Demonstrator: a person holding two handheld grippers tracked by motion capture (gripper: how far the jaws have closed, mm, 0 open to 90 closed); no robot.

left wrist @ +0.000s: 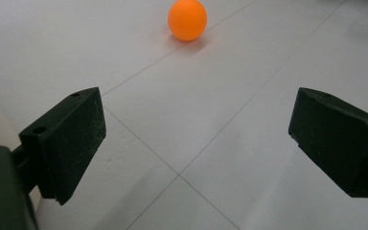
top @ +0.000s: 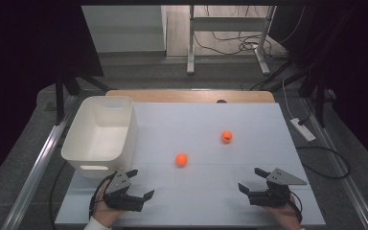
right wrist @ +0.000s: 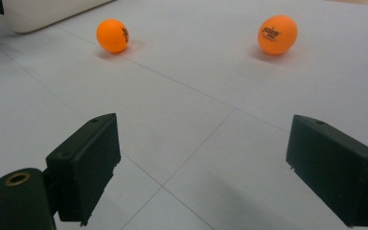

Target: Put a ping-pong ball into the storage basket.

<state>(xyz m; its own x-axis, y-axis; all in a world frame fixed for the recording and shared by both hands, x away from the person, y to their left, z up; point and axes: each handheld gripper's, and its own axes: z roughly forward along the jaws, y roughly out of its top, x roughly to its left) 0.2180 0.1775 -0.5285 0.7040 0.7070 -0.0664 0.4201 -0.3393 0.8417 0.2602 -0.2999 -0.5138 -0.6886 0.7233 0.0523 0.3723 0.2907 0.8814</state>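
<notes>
Two orange balls are lying on the surface (top: 211,191) right of the bin (top: 100,132): near ball (top: 181,159), far ball (top: 226,136). They are probably light, hard, smooth and rolling easily, so pinching across the middle is safest. Left gripper (top: 143,184) and right gripper (top: 250,179) are keeping fingers open, holding nothing.

Lighting over my table (top: 206,143) is even and fairly bright; surroundings fall to near black. Soft short shadows sit under each orange ball (right wrist: 112,35). My gripper views are slightly grainy, no glare, edges mildly soft.
</notes>
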